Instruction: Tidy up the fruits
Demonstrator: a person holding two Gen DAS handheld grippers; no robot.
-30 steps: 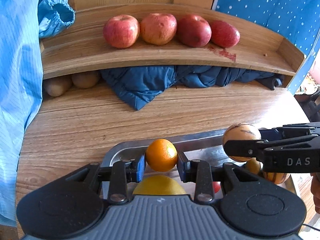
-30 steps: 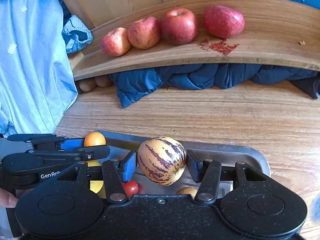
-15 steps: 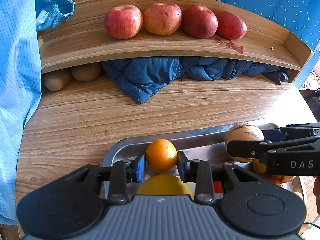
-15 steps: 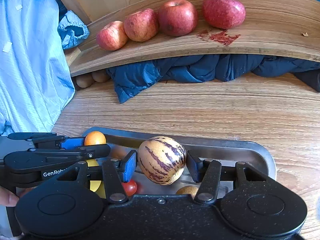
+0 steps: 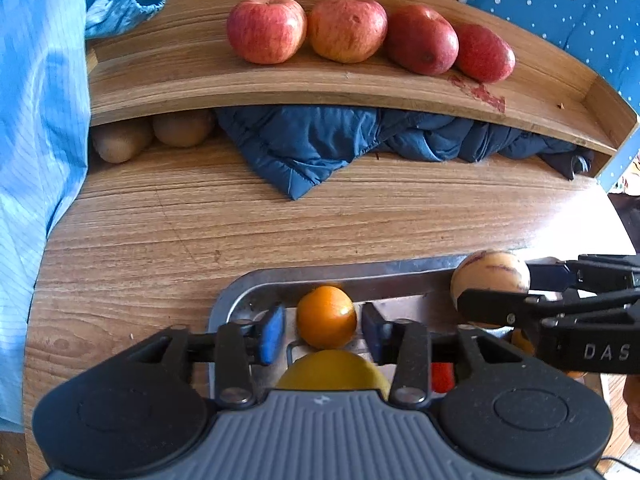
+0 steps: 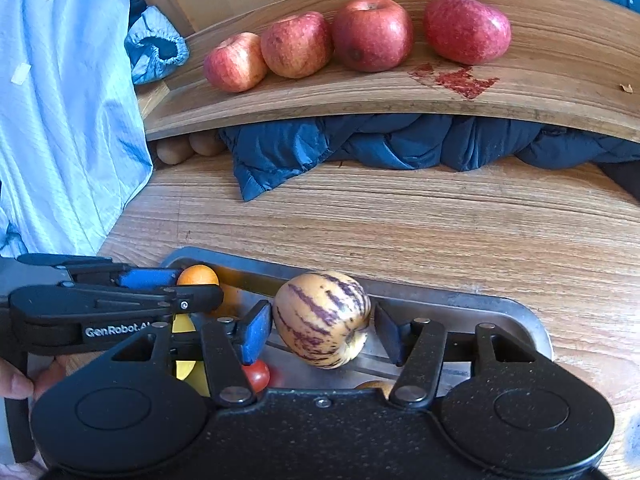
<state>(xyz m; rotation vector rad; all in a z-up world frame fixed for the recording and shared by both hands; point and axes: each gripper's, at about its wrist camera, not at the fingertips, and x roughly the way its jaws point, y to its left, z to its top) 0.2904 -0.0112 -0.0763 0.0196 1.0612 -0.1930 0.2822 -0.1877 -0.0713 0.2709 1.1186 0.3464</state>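
A steel tray (image 5: 240, 292) lies on the wooden table, close to me. In the left wrist view my left gripper (image 5: 323, 330) is open. An orange (image 5: 326, 316) sits between its blue pads with a small gap on each side, resting in the tray by the far rim. In the right wrist view my right gripper (image 6: 323, 326) is shut on a cream, purple-striped melon (image 6: 322, 318) just above the tray (image 6: 460, 300). That melon (image 5: 490, 278) and the right gripper (image 5: 516, 288) also show from the side. Several red apples (image 5: 266, 28) line the wooden shelf (image 5: 200, 92).
The tray also holds a yellow fruit (image 5: 332, 368), a small red tomato (image 6: 256, 374) and other small fruit. A dark blue jacket (image 5: 312, 148) and two brown fruits (image 5: 120, 144) lie under the shelf. Light blue cloth (image 5: 36, 120) hangs on the left.
My left gripper's pads have spread off the orange, which now rests in the tray. Both grippers have eased back and lower over the tray; the right one still holds the melon.
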